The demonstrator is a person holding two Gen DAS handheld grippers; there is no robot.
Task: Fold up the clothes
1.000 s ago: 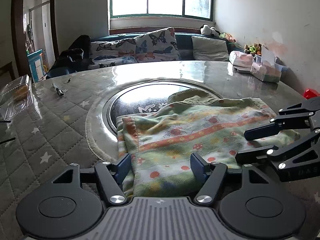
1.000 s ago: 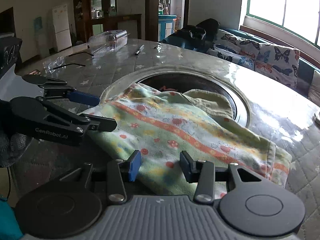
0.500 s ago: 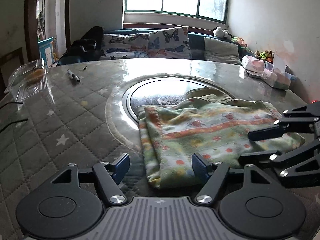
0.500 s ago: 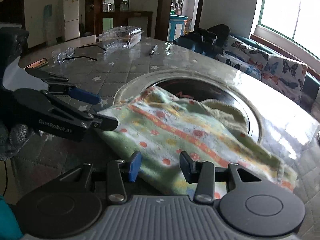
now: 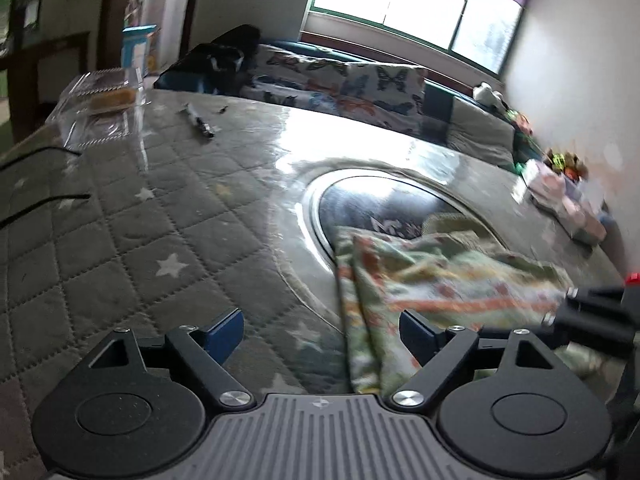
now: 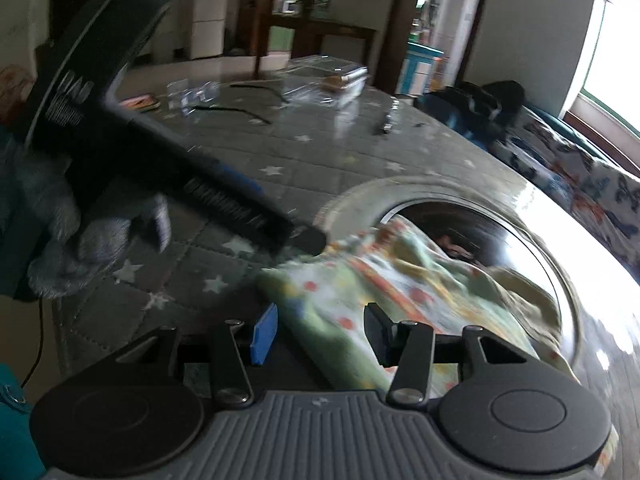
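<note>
Left wrist view: the left gripper (image 5: 322,330) has its jaws spread wide and opening further, with nothing pinched; only bare quilted surface (image 5: 120,248) lies between the blue pads, and the folded garment (image 5: 432,276) starts just beside the right-hand pad. The garment, a green patterned cloth with orange stripes and red dots, lies on the surface, with its far part over the round glass inset (image 5: 384,208). The fingers of the right gripper (image 5: 576,306) enter from the right edge over the garment. A clear plastic container (image 5: 100,108) and a marker pen (image 5: 200,120) sit well apart at the far left of the surface. A sofa with butterfly cushions (image 5: 348,88) stands beyond. Right wrist view: the right gripper (image 6: 320,330) has its jaws partly spread and opening; a corner of the garment (image 6: 400,280) lies between the pads, and the left pad stands clear of it. Contact at the right pad cannot be determined. The left gripper (image 6: 296,232), blurred and held in a grey-gloved hand (image 6: 80,232), reaches in from the left, its tip near the garment's edge. The plastic container (image 6: 328,80) is at the far side.
</note>
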